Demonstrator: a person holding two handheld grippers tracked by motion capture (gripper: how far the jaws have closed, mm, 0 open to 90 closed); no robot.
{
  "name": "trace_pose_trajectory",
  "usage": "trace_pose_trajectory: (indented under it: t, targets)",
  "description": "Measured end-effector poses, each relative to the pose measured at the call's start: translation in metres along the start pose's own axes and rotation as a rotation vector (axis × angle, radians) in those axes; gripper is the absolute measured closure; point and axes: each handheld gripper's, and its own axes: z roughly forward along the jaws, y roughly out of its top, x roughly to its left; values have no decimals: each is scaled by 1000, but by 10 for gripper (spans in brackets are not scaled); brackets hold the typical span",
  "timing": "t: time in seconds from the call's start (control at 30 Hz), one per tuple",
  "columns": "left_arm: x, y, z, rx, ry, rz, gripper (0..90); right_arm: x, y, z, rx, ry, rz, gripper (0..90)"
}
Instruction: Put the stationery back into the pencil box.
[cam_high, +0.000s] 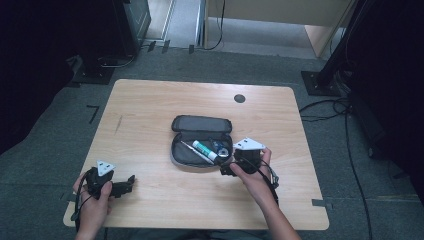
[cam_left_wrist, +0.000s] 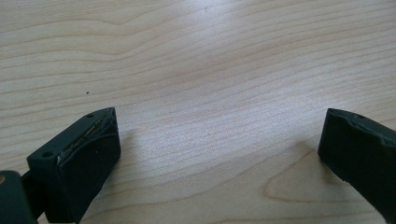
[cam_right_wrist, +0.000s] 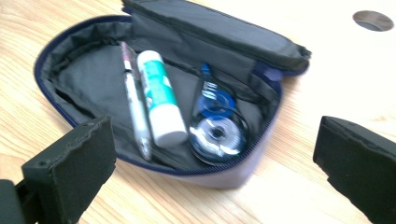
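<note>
Table: light wood, rounded corners, round dark hole near far edge
Floor: grey carpet around table
Cables: black, trailing across carpet at right
Stand base: black, at far right corner

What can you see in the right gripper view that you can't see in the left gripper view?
The right gripper view has an open pencil case holding a pen, a glue stick and a blue correction tape, plus a round hole in the table. The left gripper view has bare wooden table between its jaws. Both have two black jaws standing wide apart, with nothing between them, over light wood.
</note>
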Motion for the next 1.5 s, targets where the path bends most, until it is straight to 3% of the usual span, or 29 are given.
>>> trace_pose_trajectory:
  t: [0.67, 1.5]
  targets:
    - [0, 0, 0, 0, 0, 1, 0, -41, -32, -26, 21, -76, 55, 0]
    - [0, 0, 0, 0, 0, 1, 0, -75, -64, -52, 64, -149, 107, 0]
